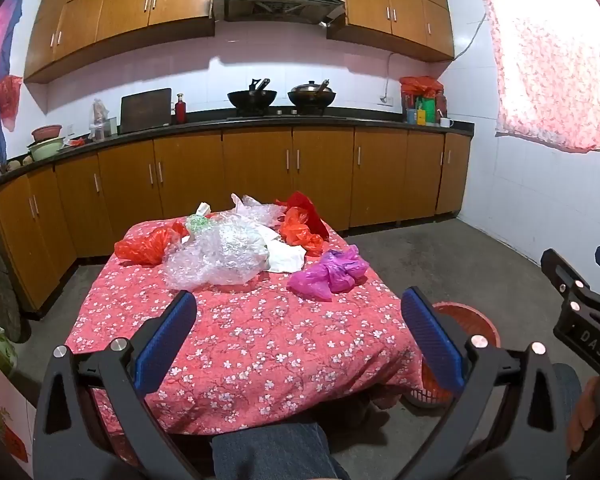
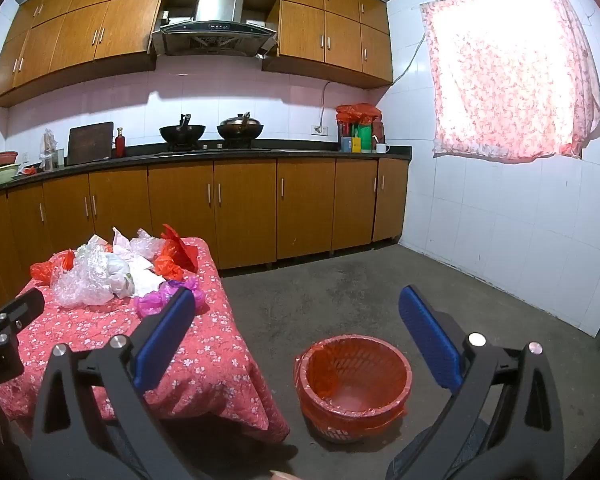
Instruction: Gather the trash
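Observation:
A low table under a red flowered cloth [image 1: 244,344] carries a heap of trash at its far end: clear bubble wrap [image 1: 220,258], red plastic bags [image 1: 144,246], a white bag [image 1: 286,258] and a purple bag [image 1: 330,272]. My left gripper [image 1: 300,320] hovers over the near half of the cloth, open and holding nothing. My right gripper [image 2: 296,320] is open too, above the floor, with an orange bin [image 2: 354,380] lined with a red bag just beyond it. The same heap [image 2: 100,276] lies to its left.
Brown kitchen cabinets [image 1: 260,176] run behind the table under a dark counter with two woks [image 1: 252,98]. A tiled wall and curtained window [image 2: 512,68] stand at the right. Grey floor [image 2: 380,280] stretches between table and wall. A knee in jeans [image 1: 272,456] is below.

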Demonstrator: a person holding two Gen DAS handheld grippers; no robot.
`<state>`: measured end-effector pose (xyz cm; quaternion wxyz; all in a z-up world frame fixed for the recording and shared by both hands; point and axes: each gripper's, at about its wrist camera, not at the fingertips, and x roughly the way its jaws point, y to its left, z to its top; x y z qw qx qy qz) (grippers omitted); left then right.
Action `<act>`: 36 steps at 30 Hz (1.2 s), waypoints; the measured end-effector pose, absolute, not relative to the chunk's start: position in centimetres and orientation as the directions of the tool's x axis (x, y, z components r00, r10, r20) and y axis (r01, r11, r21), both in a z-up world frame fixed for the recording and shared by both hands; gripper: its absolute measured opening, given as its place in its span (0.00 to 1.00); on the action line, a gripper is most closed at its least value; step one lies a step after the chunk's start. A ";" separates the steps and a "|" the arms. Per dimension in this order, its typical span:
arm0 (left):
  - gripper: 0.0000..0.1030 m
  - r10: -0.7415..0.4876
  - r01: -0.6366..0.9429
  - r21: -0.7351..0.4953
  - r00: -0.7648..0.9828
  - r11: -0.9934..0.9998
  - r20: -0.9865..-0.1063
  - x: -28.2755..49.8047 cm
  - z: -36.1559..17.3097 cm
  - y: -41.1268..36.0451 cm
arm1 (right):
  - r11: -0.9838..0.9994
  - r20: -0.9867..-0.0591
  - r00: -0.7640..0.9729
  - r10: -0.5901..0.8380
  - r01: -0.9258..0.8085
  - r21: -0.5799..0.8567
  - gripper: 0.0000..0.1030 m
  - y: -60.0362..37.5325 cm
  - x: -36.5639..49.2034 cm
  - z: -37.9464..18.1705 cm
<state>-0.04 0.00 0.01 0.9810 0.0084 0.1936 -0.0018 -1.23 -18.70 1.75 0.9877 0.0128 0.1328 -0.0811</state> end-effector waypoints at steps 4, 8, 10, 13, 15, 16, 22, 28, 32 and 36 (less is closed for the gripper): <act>0.98 0.000 0.006 0.016 0.923 1.000 -0.384 0.0 0.0 0.0 | 0.987 -0.262 0.952 -0.157 0.163 0.003 0.96 -18.7 -1.2 1.7; 0.98 0.000 0.007 0.016 0.924 1.000 -0.383 -0.1 0.0 -0.1 | 0.987 -0.262 0.952 -0.157 0.164 0.004 0.96 -18.6 -1.2 1.7; 0.98 -0.001 0.007 0.013 0.923 1.000 -0.385 0.0 0.0 0.0 | 0.987 -0.262 0.952 -0.157 0.163 0.004 0.96 -18.6 -1.2 1.7; 0.98 0.000 0.006 0.014 0.923 1.000 -0.385 0.0 0.0 0.0 | 0.986 -0.262 0.952 -0.158 0.164 0.004 0.96 -18.7 -1.3 1.7; 0.98 0.000 0.006 0.013 0.923 1.000 -0.385 0.0 0.1 0.0 | 0.986 -0.263 0.952 -0.158 0.165 0.004 0.96 -18.7 -1.3 1.8; 0.98 0.000 0.006 0.013 0.923 1.000 -0.385 -0.1 0.1 0.0 | 0.986 -0.263 0.952 -0.158 0.165 0.004 0.96 -18.8 -1.3 1.8; 0.98 -0.001 0.007 0.014 0.923 1.000 -0.385 0.0 0.0 0.0 | 0.986 -0.261 0.952 -0.158 0.164 0.003 0.96 -18.7 -1.3 1.8; 0.98 -0.001 0.005 0.010 0.923 1.000 -0.386 0.0 0.0 0.1 | 0.987 -0.262 0.952 -0.157 0.163 0.003 0.96 -18.6 -1.2 1.7; 0.98 -0.001 0.007 0.012 0.923 1.000 -0.385 0.0 0.0 0.0 | 0.987 -0.262 0.952 -0.157 0.163 0.004 0.96 -18.6 -1.2 1.6; 0.98 0.000 0.005 0.012 0.923 1.000 -0.385 0.0 0.0 0.0 | 0.987 -0.262 0.952 -0.156 0.163 0.004 0.96 -18.5 -1.2 1.5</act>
